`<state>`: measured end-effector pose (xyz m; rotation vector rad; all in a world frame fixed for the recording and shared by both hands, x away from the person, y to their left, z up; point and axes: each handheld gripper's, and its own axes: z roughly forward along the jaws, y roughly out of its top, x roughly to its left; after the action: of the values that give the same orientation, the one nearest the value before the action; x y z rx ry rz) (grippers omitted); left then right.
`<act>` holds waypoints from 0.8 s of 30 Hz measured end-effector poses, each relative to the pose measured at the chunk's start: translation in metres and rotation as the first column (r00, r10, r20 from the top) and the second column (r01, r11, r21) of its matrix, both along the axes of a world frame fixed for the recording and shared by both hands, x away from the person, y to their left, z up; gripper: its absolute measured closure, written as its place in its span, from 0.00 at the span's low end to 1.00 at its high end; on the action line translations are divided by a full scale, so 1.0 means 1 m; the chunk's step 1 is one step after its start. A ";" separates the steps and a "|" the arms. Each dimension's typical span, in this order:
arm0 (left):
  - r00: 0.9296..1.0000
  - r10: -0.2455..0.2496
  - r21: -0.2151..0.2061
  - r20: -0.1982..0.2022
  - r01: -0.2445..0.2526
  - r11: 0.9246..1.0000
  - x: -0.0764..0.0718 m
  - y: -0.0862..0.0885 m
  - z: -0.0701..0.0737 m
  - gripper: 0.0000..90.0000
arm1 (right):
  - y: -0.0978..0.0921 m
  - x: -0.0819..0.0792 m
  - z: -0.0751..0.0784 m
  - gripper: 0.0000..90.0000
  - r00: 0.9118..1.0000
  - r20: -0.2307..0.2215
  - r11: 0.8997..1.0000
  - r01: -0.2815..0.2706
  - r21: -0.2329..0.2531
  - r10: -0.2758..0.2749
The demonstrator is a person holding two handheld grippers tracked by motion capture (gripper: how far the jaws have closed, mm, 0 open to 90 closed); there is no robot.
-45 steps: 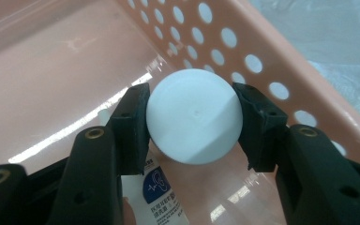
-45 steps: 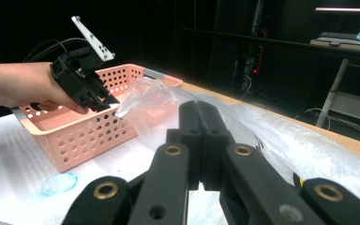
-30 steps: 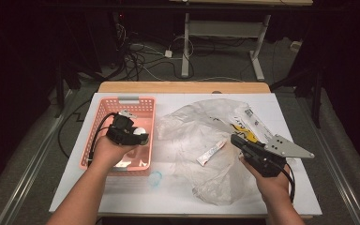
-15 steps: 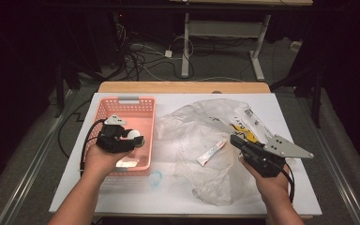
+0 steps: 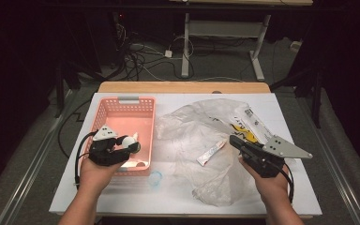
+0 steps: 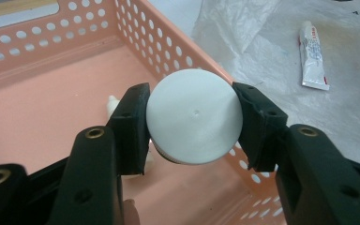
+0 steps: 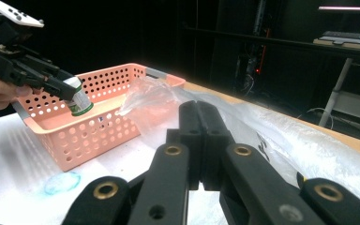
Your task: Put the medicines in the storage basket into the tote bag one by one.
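My left gripper [image 5: 131,145] hangs over the near right part of a pink perforated basket [image 5: 102,112], shut on a small jar with a round white cap [image 6: 194,123]. The right gripper view shows that jar's green label [image 7: 80,104] above the basket [image 7: 105,126]. A small white item [image 6: 111,101] lies on the basket floor behind the jar. Over the crumpled clear plastic bag [image 5: 201,126], my right gripper [image 5: 233,140] is held with its jaws pressed together and nothing between them [image 7: 199,112]. On the bag lies a white tube [image 5: 211,152].
A small clear bluish lid [image 5: 155,178] lies on the white table [image 5: 122,199] just in front of the basket. Printed packaging [image 5: 246,126] shows through the bag at the right. Cables and desk legs stand on the dark floor beyond the table.
My left gripper has drawn back toward the basket's near end with the jar in it. The right gripper has stayed where it was.
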<state>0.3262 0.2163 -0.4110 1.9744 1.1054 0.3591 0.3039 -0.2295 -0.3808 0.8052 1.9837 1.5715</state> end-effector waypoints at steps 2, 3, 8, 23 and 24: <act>1.000 0.001 -0.003 0.008 -0.001 1.000 -0.003 -0.001 -0.002 0.54 | 0.000 0.000 0.000 1.00 1.000 0.000 1.000 0.000 -0.002 0.000; 1.000 0.002 -0.004 0.012 -0.002 1.000 -0.005 -0.001 -0.003 0.54 | 0.000 0.000 0.000 1.00 1.000 0.001 1.000 -0.001 -0.005 0.001; 1.000 -0.004 -0.026 0.020 0.005 1.000 -0.010 -0.002 -0.008 0.54 | 0.001 0.000 -0.001 1.00 1.000 0.002 1.000 -0.001 -0.008 0.001; 0.999 -0.011 -0.054 0.048 0.013 0.998 -0.020 -0.003 -0.009 0.54 | 0.000 -0.001 0.000 1.00 1.000 0.003 1.000 -0.006 -0.003 0.006; 0.999 -0.012 -0.056 0.051 0.015 0.998 -0.020 -0.003 -0.008 0.54 | 0.000 -0.001 0.000 1.00 1.000 0.006 1.000 -0.006 -0.004 0.006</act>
<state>0.3058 0.2133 -0.4194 1.9123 1.0584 0.3646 0.3032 -0.2298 -0.3810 0.7929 1.9863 1.5710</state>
